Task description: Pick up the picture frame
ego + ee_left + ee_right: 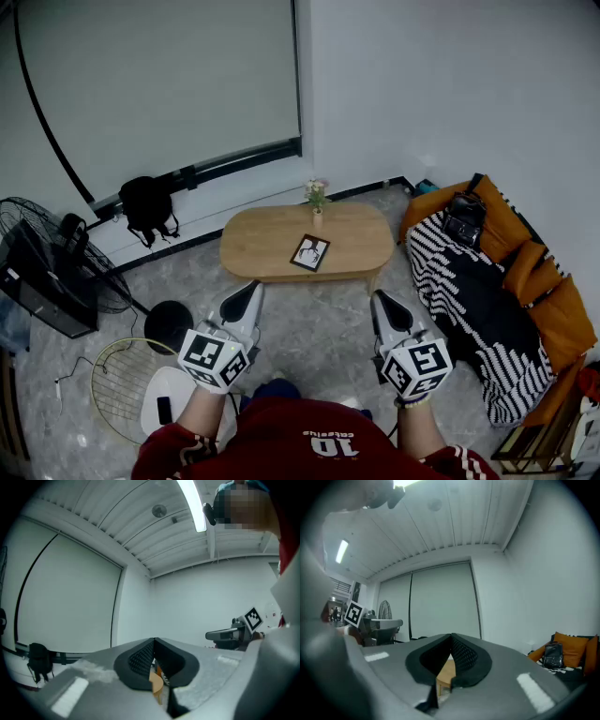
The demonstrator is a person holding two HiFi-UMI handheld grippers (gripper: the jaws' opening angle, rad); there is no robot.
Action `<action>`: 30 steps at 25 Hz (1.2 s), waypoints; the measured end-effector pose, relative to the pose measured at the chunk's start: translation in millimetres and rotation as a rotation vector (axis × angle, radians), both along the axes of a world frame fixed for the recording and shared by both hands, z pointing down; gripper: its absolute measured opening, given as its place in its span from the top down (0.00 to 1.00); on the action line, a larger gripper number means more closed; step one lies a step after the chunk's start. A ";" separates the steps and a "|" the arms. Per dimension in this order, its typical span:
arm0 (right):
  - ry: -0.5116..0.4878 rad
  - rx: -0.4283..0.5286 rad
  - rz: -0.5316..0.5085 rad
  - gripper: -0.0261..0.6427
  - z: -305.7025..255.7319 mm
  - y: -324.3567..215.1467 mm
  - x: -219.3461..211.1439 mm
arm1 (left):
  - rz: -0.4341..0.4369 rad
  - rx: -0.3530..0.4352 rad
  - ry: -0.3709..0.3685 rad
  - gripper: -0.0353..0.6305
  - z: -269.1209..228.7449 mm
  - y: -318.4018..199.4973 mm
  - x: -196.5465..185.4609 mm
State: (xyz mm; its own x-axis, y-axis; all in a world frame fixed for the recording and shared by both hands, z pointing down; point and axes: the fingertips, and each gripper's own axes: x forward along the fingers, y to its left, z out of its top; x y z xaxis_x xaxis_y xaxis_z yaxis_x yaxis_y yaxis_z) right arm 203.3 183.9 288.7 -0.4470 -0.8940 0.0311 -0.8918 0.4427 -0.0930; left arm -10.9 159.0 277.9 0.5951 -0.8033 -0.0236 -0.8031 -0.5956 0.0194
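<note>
A small dark picture frame [310,252] lies flat on the oval wooden coffee table [258,239], near its front edge. Both grippers are held level in front of the person, well short of the table. My left gripper [247,292] has its jaws closed together with nothing between them; in the left gripper view its tips [153,641] meet. My right gripper [382,303] is also shut and empty, with its tips [451,637] touching in the right gripper view. A sliver of the table [446,672] shows below the right jaws.
A small vase of flowers [317,199] stands at the table's back edge. An orange sofa [525,272] with a striped blanket and a black bag [464,218] is at the right. A floor fan [56,262], a black backpack [147,208] and a wire basket [120,375] are at the left.
</note>
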 end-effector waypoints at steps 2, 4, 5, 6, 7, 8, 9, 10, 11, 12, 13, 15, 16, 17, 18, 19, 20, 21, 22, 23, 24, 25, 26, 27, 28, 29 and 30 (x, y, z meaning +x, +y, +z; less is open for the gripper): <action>-0.002 -0.002 0.002 0.97 0.8 1.4 -1.2 | 0.002 0.000 0.000 0.94 0.2 0.8 -0.5; -0.003 0.001 0.000 0.97 0.3 2.0 -4.5 | 0.002 0.002 -0.001 0.94 0.2 1.4 -2.6; -0.002 0.004 -0.002 0.97 -0.2 1.6 -7.0 | 0.000 0.003 -0.001 0.94 0.1 1.4 -4.4; 0.000 0.004 -0.006 0.97 -0.6 0.6 -9.5 | -0.002 0.004 0.001 0.94 -0.3 1.0 -6.3; 0.002 0.003 -0.010 0.97 -0.6 -0.8 -11.5 | -0.004 0.004 0.006 0.94 -0.8 0.4 -7.7; 0.005 0.002 -0.014 0.97 -0.3 -2.2 -13.2 | -0.006 0.002 0.013 0.94 -1.3 0.1 -8.6; 0.007 -0.001 -0.018 0.97 0.5 -3.1 -14.7 | -0.008 0.001 0.018 0.94 -1.5 0.5 -9.3; 0.009 -0.003 -0.021 0.97 1.6 -3.3 -16.4 | -0.009 0.001 0.020 0.94 -1.2 1.3 -10.0; 0.010 -0.004 -0.024 0.97 2.7 -3.2 -18.0 | -0.009 0.000 0.020 0.94 -0.6 2.0 -10.6; 0.009 -0.004 -0.027 0.97 3.6 -3.0 -19.6 | -0.008 0.000 0.018 0.94 0.2 2.4 -11.4; 0.009 -0.004 -0.028 0.97 4.3 -2.9 -21.3 | -0.007 -0.001 0.016 0.94 0.8 2.3 -12.4; 0.010 -0.003 -0.031 0.97 4.3 -3.6 -25.7 | -0.008 -0.003 0.015 0.94 1.8 1.5 -16.6; 0.012 -0.001 -0.031 0.97 3.6 -4.7 -27.7 | -0.011 -0.003 0.017 0.94 2.0 0.6 -19.3; 0.015 0.003 -0.030 0.97 2.7 -6.2 -28.8 | -0.013 -0.002 0.019 0.94 1.9 -0.6 -21.4; 0.017 0.005 -0.028 0.97 1.9 -7.8 -29.0 | -0.015 -0.001 0.021 0.94 1.6 -1.7 -22.5; 0.018 0.008 -0.026 0.97 1.3 -9.3 -28.5 | -0.016 0.001 0.023 0.94 1.0 -2.6 -23.0; 0.019 0.010 -0.023 0.97 0.7 -10.7 -28.0 | -0.016 0.004 0.025 0.94 0.3 -3.3 -23.2; 0.020 0.012 -0.021 0.97 0.2 -12.3 -27.8 | -0.015 0.006 0.026 0.94 -0.2 -4.2 -23.6; 0.022 0.013 -0.019 0.97 -0.3 -14.0 -28.1 | -0.015 0.007 0.026 0.94 -0.6 -5.6 -24.4; 0.024 0.015 -0.018 0.97 -0.8 -15.7 -28.7 | -0.016 0.007 0.025 0.94 -0.7 -7.0 -25.6; 0.026 0.015 -0.018 0.97 -0.9 -17.0 -29.5 | -0.018 0.006 0.026 0.94 -0.5 -8.2 -27.0; 0.029 0.014 -0.018 0.97 -0.5 -18.0 -30.4 | -0.020 0.004 0.027 0.94 0.1 -8.7 -28.4; 0.032 0.012 -0.017 0.97 0.3 -18.7 -31.3 | -0.022 0.003 0.028 0.94 0.9 -8.7 -29.9; 0.035 0.010 -0.016 0.97 1.3 -19.5 -32.3 | -0.023 0.001 0.029 0.94 1.8 -8.8 -31.5; 0.038 0.008 -0.014 0.97 2.2 -20.3 -33.6 | -0.024 -0.002 0.029 0.94 2.7 -9.1 -33.2; 0.040 0.008 -0.012 0.97 3.0 -21.2 -35.3 | -0.025 -0.004 0.029 0.94 3.7 -9.7 -35.3; 0.042 0.008 -0.010 0.97 3.6 -21.9 -37.1 | -0.026 -0.006 0.028 0.94 4.8 -10.4 -37.4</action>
State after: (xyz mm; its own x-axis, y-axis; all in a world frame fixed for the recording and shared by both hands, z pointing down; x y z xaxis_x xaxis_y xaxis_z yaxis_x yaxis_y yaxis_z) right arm 166.2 162.0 292.3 -0.4544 -0.8898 0.0431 -0.8904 0.4522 -0.0525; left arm -48.2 148.6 282.7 0.5729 -0.8189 -0.0350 -0.8176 -0.5739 0.0459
